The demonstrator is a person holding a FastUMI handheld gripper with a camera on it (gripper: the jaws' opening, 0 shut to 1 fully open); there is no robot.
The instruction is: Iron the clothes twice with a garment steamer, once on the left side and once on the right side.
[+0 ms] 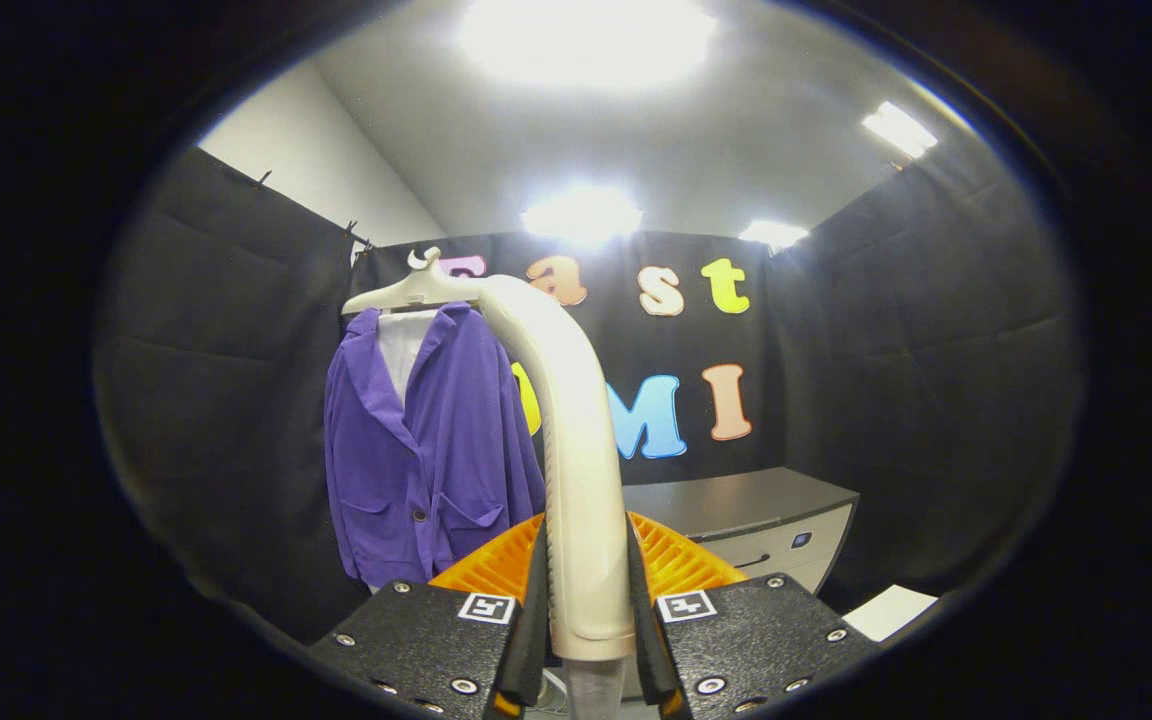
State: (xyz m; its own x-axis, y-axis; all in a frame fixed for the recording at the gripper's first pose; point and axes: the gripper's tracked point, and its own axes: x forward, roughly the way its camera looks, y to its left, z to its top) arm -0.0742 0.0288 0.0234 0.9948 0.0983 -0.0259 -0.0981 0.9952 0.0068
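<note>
Hand-held gripper (588, 600) clamped on cream garment steamer handle (576, 450), both fingers pressing; purple jacket (426, 450) on hanger (406, 290) beyond, left of handle.

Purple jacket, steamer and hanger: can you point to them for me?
Purple jacket (456, 440), gripper view, front panel.
Steamer (581, 480), gripper view, handle between the shut fingers.
Hanger (406, 290), gripper view, its shoulder.

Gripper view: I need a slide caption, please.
Gripper shut on cream steamer handle, its head near the purple jacket on a hanger.
</note>
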